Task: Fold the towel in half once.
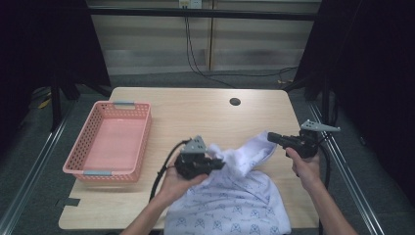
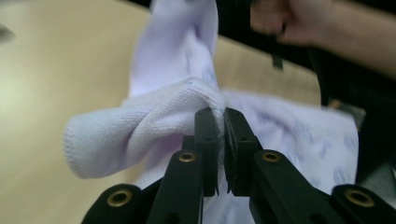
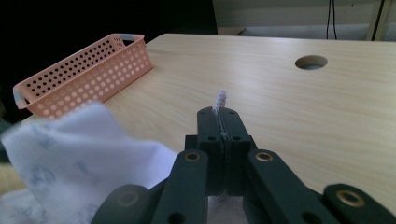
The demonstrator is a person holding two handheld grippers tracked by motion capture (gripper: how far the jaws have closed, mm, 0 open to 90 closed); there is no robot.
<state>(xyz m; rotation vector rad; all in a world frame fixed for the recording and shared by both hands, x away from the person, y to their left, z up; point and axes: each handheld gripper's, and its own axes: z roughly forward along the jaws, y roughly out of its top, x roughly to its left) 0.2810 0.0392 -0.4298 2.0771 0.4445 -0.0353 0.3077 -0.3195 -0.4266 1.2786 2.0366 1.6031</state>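
Note:
A white garment [image 1: 235, 200] with a pale blue print lies at the table's near edge, and its upper part is lifted between my two grippers. In the left gripper view its thick ribbed hem [image 2: 154, 126] is bunched, and my left gripper [image 2: 220, 114] is shut on a fold of it. From above, the left gripper [image 1: 218, 164] points right into the cloth. My right gripper [image 1: 271, 137] points left and holds the raised far end. A small tuft of fabric [image 3: 219, 99] pokes past the tips of the right gripper [image 3: 219, 112], and the garment [image 3: 79, 149] hangs at its left.
A pink perforated basket [image 1: 85, 134] stands on the left of the wooden table [image 1: 195, 107], seen too as a basket [image 3: 88, 70] in the right gripper view. A round cable hole [image 1: 235, 102] is near the far edge. Dark curtains flank the table.

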